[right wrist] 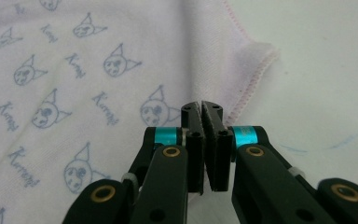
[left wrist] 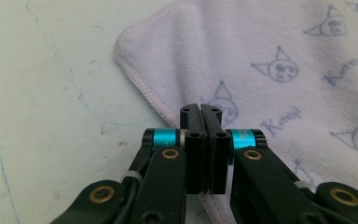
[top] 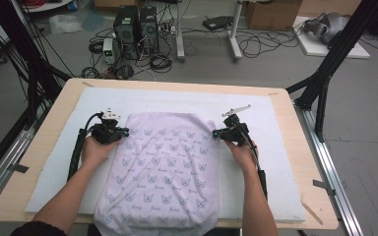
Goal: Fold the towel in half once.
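- Towel, pale lilac with a print of small cat-like faces and script, lies spread flat on the white mat that covers the wooden desk; its near end hangs over the desk's front edge.
- Left tongs sit at the towel's left edge, near the far left corner, with the person's left hand wrapped around the body behind them.
- In the left gripper view the left tongs have their jaws pressed together right at the towel's stitched hem; the cloth runs under and beside the tips, and a pinch of the edge appears caught between them, though the jaws hide the contact itself.
- Right tongs sit at the towel's right edge, near the far right corner, held by the right hand.
- In the right gripper view the right tongs are likewise drawn together, with only a thin slit between the jaws, at the pink-stitched right hem; the edge appears nipped there.
- Far right corner of the towel is slightly puckered, lying on the mat just beyond the right tips.
- Both hands lie level with each other, well apart, one on each side of the towel.
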